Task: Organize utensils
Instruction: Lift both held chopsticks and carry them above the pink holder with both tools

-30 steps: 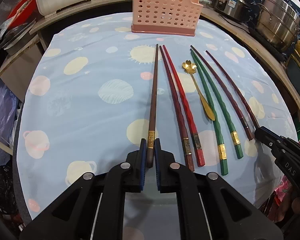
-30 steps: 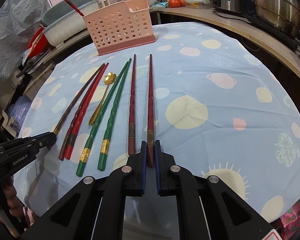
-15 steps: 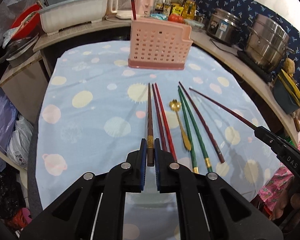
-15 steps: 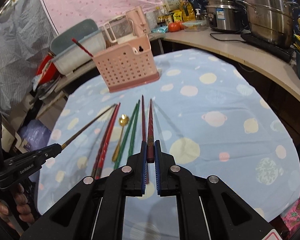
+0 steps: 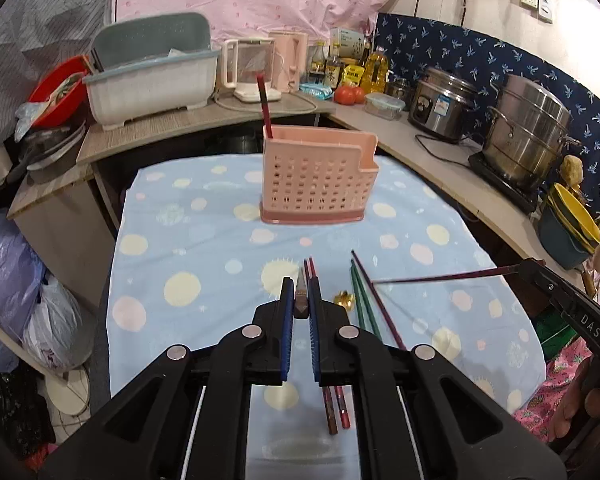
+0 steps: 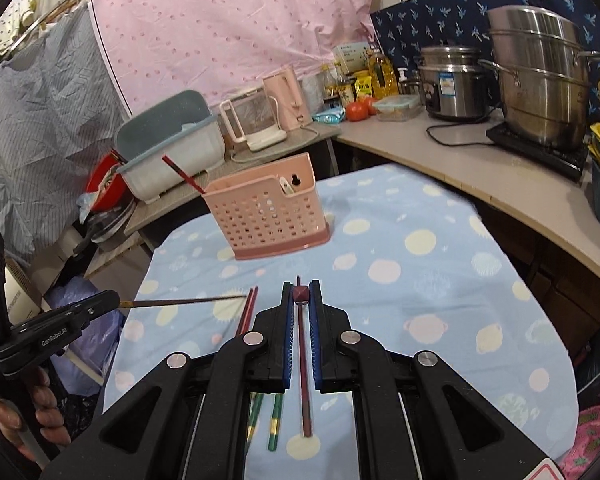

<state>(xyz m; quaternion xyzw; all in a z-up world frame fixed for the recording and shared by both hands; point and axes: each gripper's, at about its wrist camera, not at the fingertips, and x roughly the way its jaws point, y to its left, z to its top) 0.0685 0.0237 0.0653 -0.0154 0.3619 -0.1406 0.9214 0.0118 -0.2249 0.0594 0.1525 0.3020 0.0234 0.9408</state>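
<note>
My left gripper (image 5: 301, 311) is shut on the butt of a brown chopstick (image 5: 301, 300), held above the table; it also shows in the right wrist view (image 6: 188, 301). My right gripper (image 6: 300, 295) is shut on a dark red chopstick (image 6: 300, 294), which also shows in the left wrist view (image 5: 440, 277). The pink perforated utensil basket (image 5: 318, 178) stands at the far end of the blue cloth with one red chopstick (image 5: 265, 106) in it. On the cloth lie two red chopsticks (image 5: 338, 408), two green chopsticks (image 5: 362, 300), a gold spoon (image 5: 345, 298) and a maroon chopstick (image 5: 376, 300).
A blue spotted cloth (image 5: 188, 248) covers the table. Behind it a counter (image 5: 420, 148) holds a dish tub (image 5: 152, 88), a kettle (image 5: 252, 68), bottles, a rice cooker (image 5: 444, 104) and a steel pot (image 5: 528, 136). Bags lie on the floor at left.
Both grippers have lifted their chopsticks off the cloth and risen; the chopstick tips now point inward above the table. The basket and the other utensils have not moved.
</note>
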